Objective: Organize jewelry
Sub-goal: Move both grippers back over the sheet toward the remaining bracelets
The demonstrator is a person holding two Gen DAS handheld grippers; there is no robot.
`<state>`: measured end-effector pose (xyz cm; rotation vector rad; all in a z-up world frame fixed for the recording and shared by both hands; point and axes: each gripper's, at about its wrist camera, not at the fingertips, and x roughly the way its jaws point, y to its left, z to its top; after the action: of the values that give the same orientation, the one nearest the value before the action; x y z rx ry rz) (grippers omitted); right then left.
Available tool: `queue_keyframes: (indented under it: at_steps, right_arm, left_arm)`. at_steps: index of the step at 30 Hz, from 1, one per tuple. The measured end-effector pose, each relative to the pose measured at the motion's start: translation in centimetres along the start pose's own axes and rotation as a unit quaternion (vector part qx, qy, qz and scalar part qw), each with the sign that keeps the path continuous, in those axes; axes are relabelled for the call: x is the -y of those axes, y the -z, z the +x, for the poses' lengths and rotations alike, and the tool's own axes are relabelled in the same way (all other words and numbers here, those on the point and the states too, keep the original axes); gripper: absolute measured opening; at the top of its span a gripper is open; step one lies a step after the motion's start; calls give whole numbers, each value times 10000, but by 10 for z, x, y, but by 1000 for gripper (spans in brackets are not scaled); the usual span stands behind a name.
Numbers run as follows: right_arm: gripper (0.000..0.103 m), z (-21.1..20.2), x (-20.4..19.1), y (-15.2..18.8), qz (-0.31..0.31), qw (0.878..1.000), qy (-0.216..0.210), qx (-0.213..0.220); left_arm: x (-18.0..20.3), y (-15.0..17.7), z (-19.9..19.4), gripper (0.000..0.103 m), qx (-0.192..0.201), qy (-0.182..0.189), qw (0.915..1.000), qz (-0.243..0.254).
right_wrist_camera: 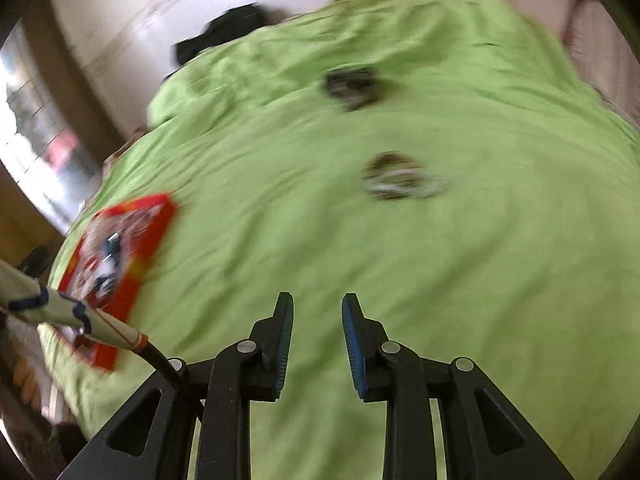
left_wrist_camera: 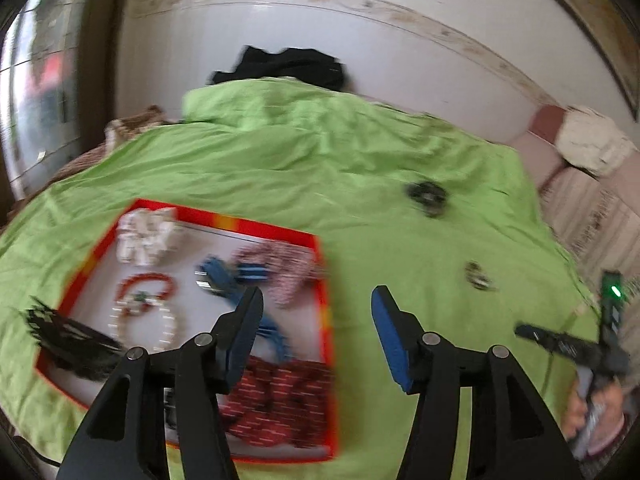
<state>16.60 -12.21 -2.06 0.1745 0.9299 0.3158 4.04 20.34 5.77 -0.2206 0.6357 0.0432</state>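
Hovering wide apart and empty, the left claw (left_wrist_camera: 316, 300) hung over the right edge of the tray (left_wrist_camera: 326, 280), while the right claw (right_wrist_camera: 317, 306), also parted and holding nothing, pointed over bare green sheet (right_wrist_camera: 440, 300) on the bed. Nearest the left claw, inside the tray, lay a red patterned piece (left_wrist_camera: 280, 404), a blue clip (left_wrist_camera: 224, 280), a bead bracelet (left_wrist_camera: 144, 320) and a white piece (left_wrist_camera: 146, 240); a black comb-like piece (left_wrist_camera: 64, 336) overhung the tray's left rim. Farther out, two pieces remained loose on the sheet: a small pale-and-dark one (right_wrist_camera: 394, 178) ahead of the right claw, and a black one (right_wrist_camera: 352, 86) beyond it. Both views were smeared by motion, so what these pieces were could not be told. The risk, as I judged it, was a hurried grab: the soft, wrinkled sheet could bunch between the fingers with a small piece, or the piece could slip free on the way to the tray.
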Motion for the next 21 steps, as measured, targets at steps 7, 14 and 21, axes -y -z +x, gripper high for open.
queue_keyframes:
  at_steps: [7, 14, 21]
  right_arm:
    - [27, 26, 40, -42, 393, 9988, 269, 127]
    - [27, 75, 48, -66, 315, 9954, 909, 9]
    - [12, 88, 63, -66, 103, 9882, 1513, -196]
  left_arm:
    - [50, 17, 18, 57, -165, 270, 9974, 649]
    - [61, 27, 40, 58, -446, 238, 9954, 813]
    - [64, 32, 52, 58, -607, 148, 9944, 857]
